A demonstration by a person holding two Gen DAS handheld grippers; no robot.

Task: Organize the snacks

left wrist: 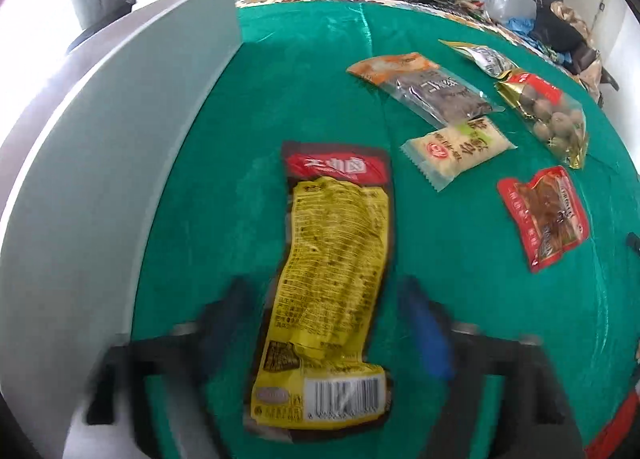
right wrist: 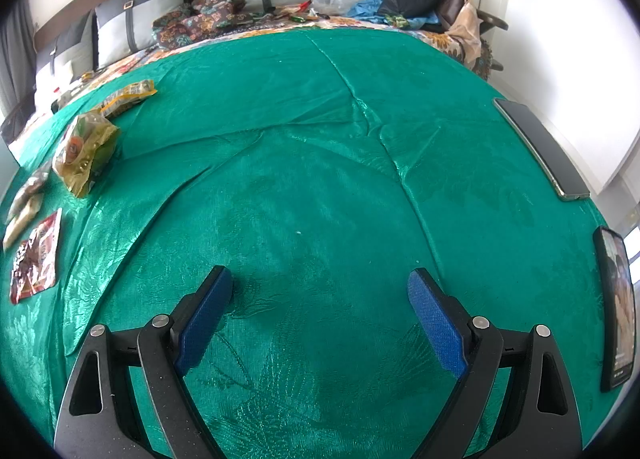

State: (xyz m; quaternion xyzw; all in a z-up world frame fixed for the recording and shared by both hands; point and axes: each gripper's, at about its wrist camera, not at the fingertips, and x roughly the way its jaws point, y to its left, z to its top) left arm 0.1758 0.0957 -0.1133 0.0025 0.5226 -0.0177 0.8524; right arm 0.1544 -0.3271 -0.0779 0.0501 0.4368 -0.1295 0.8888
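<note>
A long yellow snack packet with a red top and a barcode lies on the green cloth, lengthwise between the fingers of my left gripper. Its blurred jaws stand wide, with a gap on each side of the packet, so it is open. Further right lie a cream packet, a brown-and-orange packet, a bag of round balls, a red packet and a silver packet. My right gripper hangs open over bare cloth with nothing between its fingers.
A tall pale grey box wall stands along the cloth's left side. In the right wrist view, a yellow bag and a red packet lie at the left; two phones lie at the right edge. Pillows and clutter sit beyond.
</note>
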